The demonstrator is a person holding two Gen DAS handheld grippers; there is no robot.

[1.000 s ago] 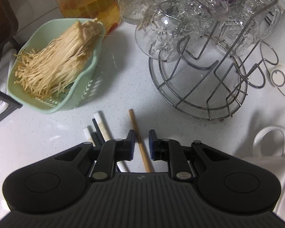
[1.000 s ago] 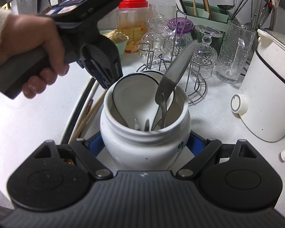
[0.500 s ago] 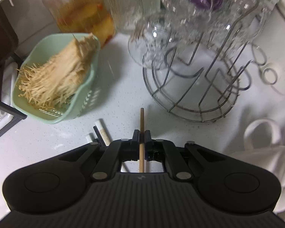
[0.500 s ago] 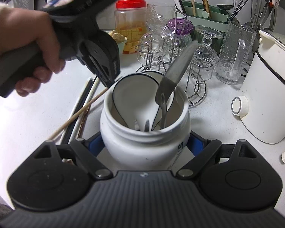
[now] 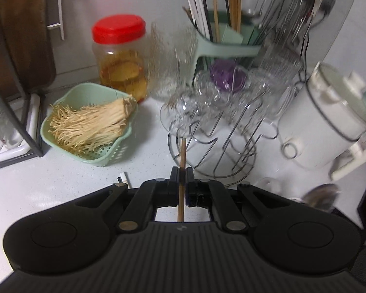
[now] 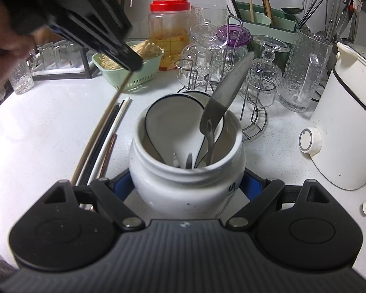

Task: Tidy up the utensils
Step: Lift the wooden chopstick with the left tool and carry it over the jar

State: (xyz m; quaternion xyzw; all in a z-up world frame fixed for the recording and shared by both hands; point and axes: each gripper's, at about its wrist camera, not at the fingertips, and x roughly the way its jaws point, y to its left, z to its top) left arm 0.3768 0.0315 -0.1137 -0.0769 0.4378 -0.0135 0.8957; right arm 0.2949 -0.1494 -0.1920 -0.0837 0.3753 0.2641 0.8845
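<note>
My left gripper (image 5: 182, 177) has just pinched shut on a wooden chopstick (image 5: 182, 156) pointing toward twelve o'clock. My right gripper (image 6: 186, 183) clamps the white jar (image 6: 186, 183); loose chopsticks (image 6: 102, 144) lie at its nine o'clock.

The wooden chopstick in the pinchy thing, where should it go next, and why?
Probably carry the wooden chopstick over the white jar and lower it in. The left gripper is shut on it and its tip is off the counter, while the right gripper holds the jar, which already has spoons in it.
</note>
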